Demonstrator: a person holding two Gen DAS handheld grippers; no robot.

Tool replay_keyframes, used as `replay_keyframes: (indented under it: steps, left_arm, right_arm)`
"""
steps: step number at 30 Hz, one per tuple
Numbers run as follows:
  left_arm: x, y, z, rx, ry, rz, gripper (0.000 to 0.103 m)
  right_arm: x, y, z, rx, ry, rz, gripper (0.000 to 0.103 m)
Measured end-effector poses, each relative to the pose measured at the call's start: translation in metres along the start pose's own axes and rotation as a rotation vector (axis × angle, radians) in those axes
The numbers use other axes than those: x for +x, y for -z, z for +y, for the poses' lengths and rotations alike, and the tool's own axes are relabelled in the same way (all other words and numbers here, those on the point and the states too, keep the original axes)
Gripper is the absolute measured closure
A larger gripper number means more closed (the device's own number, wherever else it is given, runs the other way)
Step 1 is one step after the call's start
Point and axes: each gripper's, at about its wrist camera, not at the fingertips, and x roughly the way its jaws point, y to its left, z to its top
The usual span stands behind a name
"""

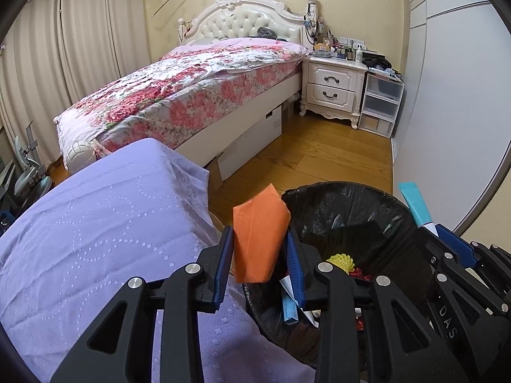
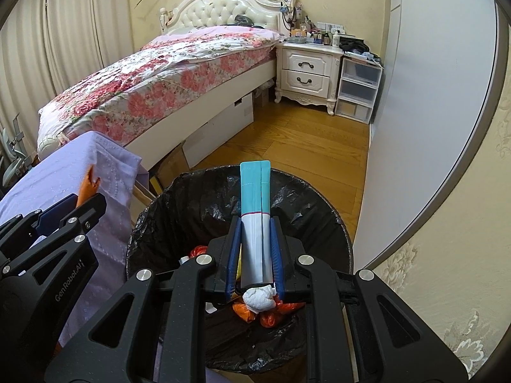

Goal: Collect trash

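Right wrist view is showing my right claw (image 2: 255,255) pinching a light, floppy teal-and-white sachet (image 2: 255,198) lengthwise above the black-lined bin (image 2: 166,223), while my left claw (image 1: 259,255) is clamping thin orange paper (image 1: 258,233) by its lower half beside the bin's rim.

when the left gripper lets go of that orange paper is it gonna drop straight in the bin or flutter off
The orange paper looks thin and folded, so probably very light and apt to flutter. It stands upright unsupported above the left gripper, so it seems fairly stiff. It sits by the near rim of the trash bin, beside the purple cloth, so it could miss.
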Motion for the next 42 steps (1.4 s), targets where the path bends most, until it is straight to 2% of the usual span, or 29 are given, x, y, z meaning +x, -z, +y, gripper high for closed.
replay_keyframes:
  steps: [2,7,8,9,10,13,21,28,30,34,42]
  left_arm:
    - [0.002,-0.001,0.0,0.001,0.004,0.008,0.069]
    - [0.003,-0.002,-0.001,0.008,0.003,0.006,0.051]
    - [0.003,-0.002,-0.001,0.009,0.0,0.006,0.046]
    - [0.003,-0.002,-0.001,0.008,-0.004,0.004,0.041]
    - [0.002,-0.002,-0.001,0.005,-0.006,0.002,0.039]
    - [0.0,-0.001,0.0,0.002,-0.013,-0.012,0.031]
    - [-0.011,0.0,0.008,-0.017,-0.03,-0.018,0.025]
    - [-0.036,0.009,0.02,-0.048,-0.039,-0.04,0.023]
    - [-0.047,0.015,0.024,-0.052,-0.048,-0.05,0.021]
    - [-0.065,0.028,0.034,-0.067,-0.07,-0.064,0.02]
    - [-0.103,0.049,0.053,-0.093,-0.105,-0.097,0.019]
  right_arm:
    - [0.002,0.0,0.0,0.003,0.002,0.004,0.085]
    - [0.006,0.0,-0.002,0.009,0.013,0.007,0.084]
    - [0.007,0.0,-0.002,0.01,0.015,0.008,0.081]
    - [0.007,0.0,-0.002,0.011,0.017,0.007,0.072]
    - [0.006,0.0,-0.002,0.013,0.022,-0.001,0.07]
    - [0.005,0.0,-0.001,0.014,0.028,-0.005,0.068]
    - [-0.007,-0.002,-0.003,0.022,0.052,-0.036,0.047]
    - [-0.031,0.003,0.0,0.016,0.051,-0.064,0.036]
    - [-0.038,0.007,0.002,0.014,0.047,-0.068,0.029]
    - [-0.057,0.016,0.01,-0.003,0.034,-0.083,0.024]
    - [-0.092,0.032,0.029,-0.045,0.012,-0.123,0.021]
